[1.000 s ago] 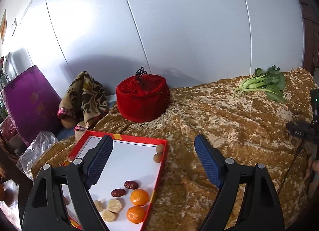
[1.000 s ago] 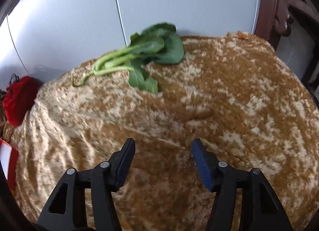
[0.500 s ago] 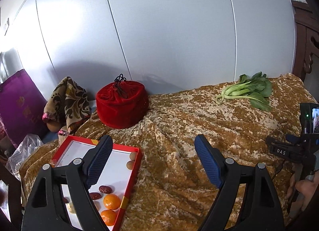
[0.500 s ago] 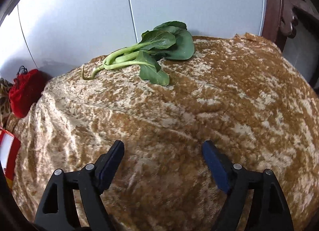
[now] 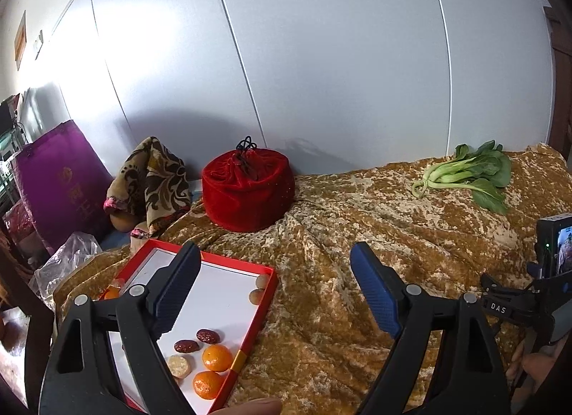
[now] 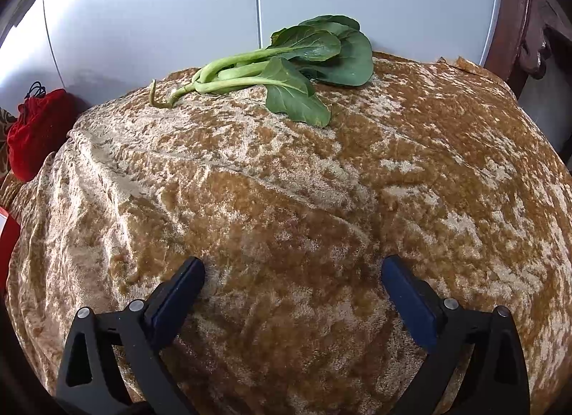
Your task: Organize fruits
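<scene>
Gold velvet cloth (image 5: 357, 236) covers the bench. Left gripper (image 5: 275, 289), released, has swung back toward the red tray (image 5: 266, 302) of fruits (image 5: 217, 357) at seven o'clock; right gripper (image 6: 293, 293) now spread wider, empty.

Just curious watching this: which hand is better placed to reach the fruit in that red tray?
Left, probably. Its open tongs hang right over the red tray with the oranges; the right tongs face bare cloth and bok choy.

Two mandarins (image 5: 211, 370) lie side by side at the near right corner of the red-rimmed tray (image 5: 269, 293), two dark red dates (image 5: 196, 340) just beyond them, and what may be longans (image 5: 259, 289) against the far right rim.
</scene>
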The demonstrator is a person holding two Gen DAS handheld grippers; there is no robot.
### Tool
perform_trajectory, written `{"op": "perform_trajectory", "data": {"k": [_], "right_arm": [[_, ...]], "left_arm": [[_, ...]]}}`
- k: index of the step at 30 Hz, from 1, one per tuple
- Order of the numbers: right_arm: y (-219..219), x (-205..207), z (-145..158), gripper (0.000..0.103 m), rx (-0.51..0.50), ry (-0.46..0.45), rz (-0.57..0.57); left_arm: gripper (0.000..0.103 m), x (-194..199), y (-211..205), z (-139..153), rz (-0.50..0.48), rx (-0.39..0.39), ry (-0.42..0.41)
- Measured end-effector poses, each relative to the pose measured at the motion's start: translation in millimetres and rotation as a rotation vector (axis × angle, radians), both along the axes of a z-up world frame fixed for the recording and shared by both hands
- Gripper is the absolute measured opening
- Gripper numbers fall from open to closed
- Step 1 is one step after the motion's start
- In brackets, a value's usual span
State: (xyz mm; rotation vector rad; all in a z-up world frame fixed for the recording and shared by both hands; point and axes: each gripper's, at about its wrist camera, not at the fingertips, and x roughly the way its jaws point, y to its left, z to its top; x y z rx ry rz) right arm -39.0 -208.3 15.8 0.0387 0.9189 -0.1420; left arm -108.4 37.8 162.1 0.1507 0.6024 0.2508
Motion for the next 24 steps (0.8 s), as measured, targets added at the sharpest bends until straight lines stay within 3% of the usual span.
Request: {"op": "perform_trajectory", "data": {"k": [2, 5, 8, 14, 20, 24], "right_arm": [[-2, -3, 6, 0.1, 0.016, -0.022, 0.007], [13, -26, 39, 0.097, 0.011, -0.186, 0.054], [51, -45, 75, 0.098, 0.048, -0.294, 0.204], [146, -79, 124, 0.098, 0.238, -0.346, 0.511], [225, -123, 150, 0.098, 0.22, -0.396, 0.794], [247, -142, 160, 0.099, 0.214, -0.427, 0.866]], "left_arm": [[0.086, -6, 10, 4, 0.012, -0.008, -0.012], [0.086, -16, 28, 8, 0.052, -0.012, -0.034], [0.086, -25, 51, 11, 0.125, -0.03, -0.049], [0.086, -55, 95, 8, 0.257, -0.03, -0.064], [0.086, -97, 135, 12, 0.4, -0.042, -0.131], [0.086, -117, 156, 12, 0.495, -0.075, -0.151]]}}
